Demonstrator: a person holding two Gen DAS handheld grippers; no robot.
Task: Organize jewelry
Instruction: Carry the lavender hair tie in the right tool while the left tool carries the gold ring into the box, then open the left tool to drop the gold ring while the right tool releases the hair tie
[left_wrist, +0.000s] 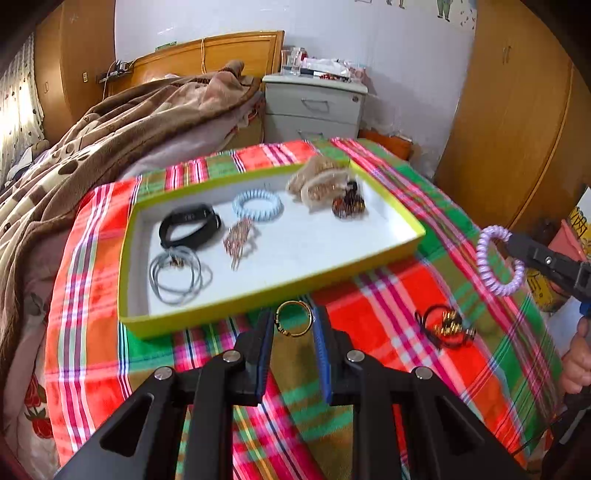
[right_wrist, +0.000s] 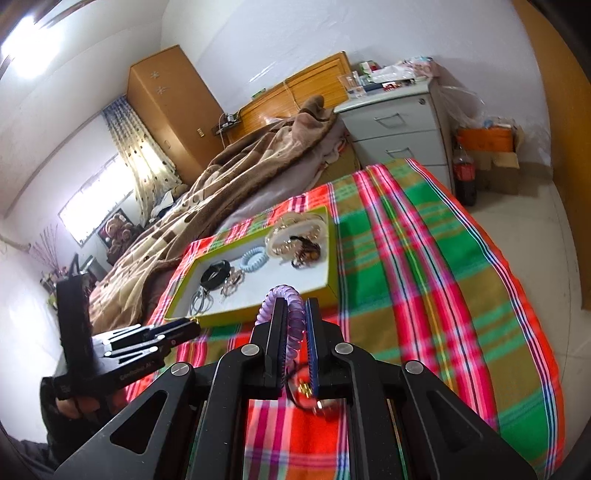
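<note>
**Jewelry sorting: status, mostly complete**

Done: the yellow-rimmed tray (left_wrist: 413, 225) on the plaid cloth (left_wrist: 388, 295) already holds one black wristband (left_wrist: 189, 224), one blue coil hair tie (left_wrist: 257, 205), one bundle of grey elastic bands (left_wrist: 179, 275), one cluster of pink hairpins (left_wrist: 239, 240), and a mixed pile at the far end, count not discernible.

In transit: 2 items.
- Left gripper (left_wrist: 293, 323): jaws clamped lightly on one gold ring (left_wrist: 293, 318), held just short of the tray's near wall.
- Right gripper (right_wrist: 293, 332): jaws clamped on one purple coil hair tie (right_wrist: 282, 306), raised above the cloth, beside the tray.

Remaining: one black cord with gold charms (left_wrist: 445, 325) lies on the cloth, outside the tray.
</note>
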